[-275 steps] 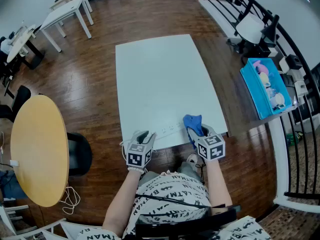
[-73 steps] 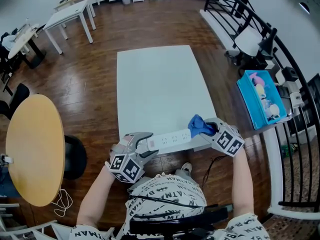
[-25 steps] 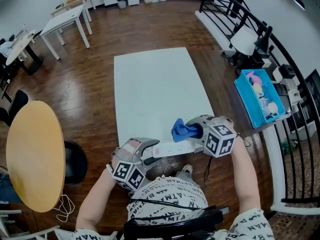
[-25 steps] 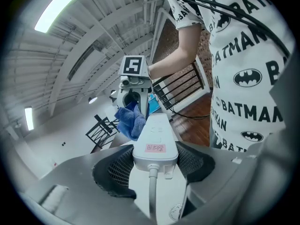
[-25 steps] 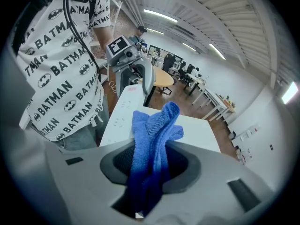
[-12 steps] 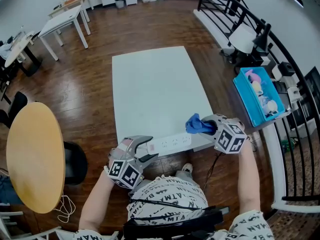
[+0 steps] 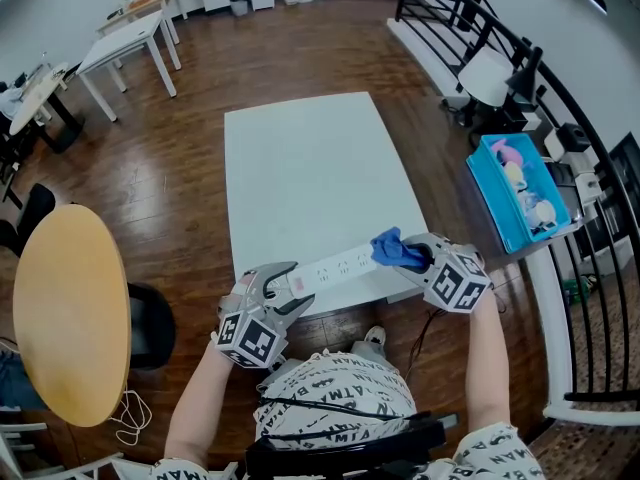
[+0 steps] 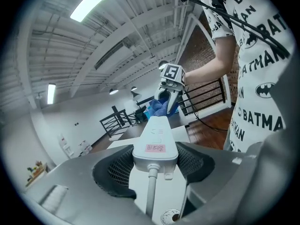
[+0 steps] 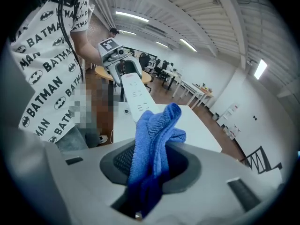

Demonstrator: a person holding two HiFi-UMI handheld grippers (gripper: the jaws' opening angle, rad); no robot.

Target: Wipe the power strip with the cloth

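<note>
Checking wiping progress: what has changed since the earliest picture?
The left gripper took hold of the strip and lifted it off the table. The right gripper brought the cloth to the strip's far end. The cloth stayed clamped in it.

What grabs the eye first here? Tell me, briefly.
A white power strip is held lengthwise between the two grippers, over the near edge of the white table. The left gripper clamps its cord end; the right gripper holds a bright blue cloth at its other end.

Power strip (image 7: 335, 268) lifted (off the table (image 7: 310, 168)); cloth (image 7: 393, 250) slid rightward.
</note>
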